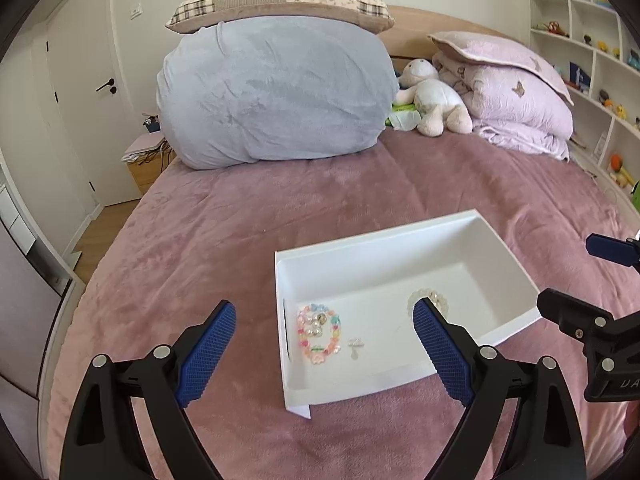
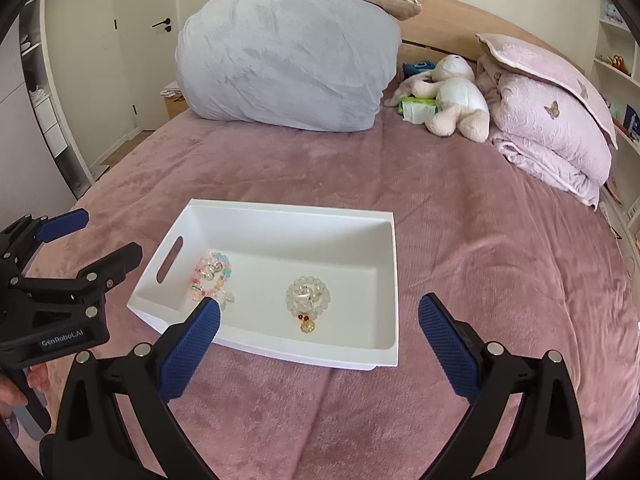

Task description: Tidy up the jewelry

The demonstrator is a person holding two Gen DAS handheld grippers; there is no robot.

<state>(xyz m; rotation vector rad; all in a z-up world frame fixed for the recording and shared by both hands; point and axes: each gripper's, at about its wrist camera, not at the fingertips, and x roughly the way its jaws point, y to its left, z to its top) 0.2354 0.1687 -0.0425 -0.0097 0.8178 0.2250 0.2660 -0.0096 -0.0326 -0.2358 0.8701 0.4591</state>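
Blue-padded, the left tool (image 1: 320, 356) and right tool (image 2: 320, 344) both gape wide with nothing between their pads, held above a white tray (image 2: 394, 280) on the pink bed (image 2: 500, 240). Inside the tray lie a pastel bracelet (image 2: 212, 276) by the handle slot and a clear bracelet (image 2: 307, 294) mid-floor.
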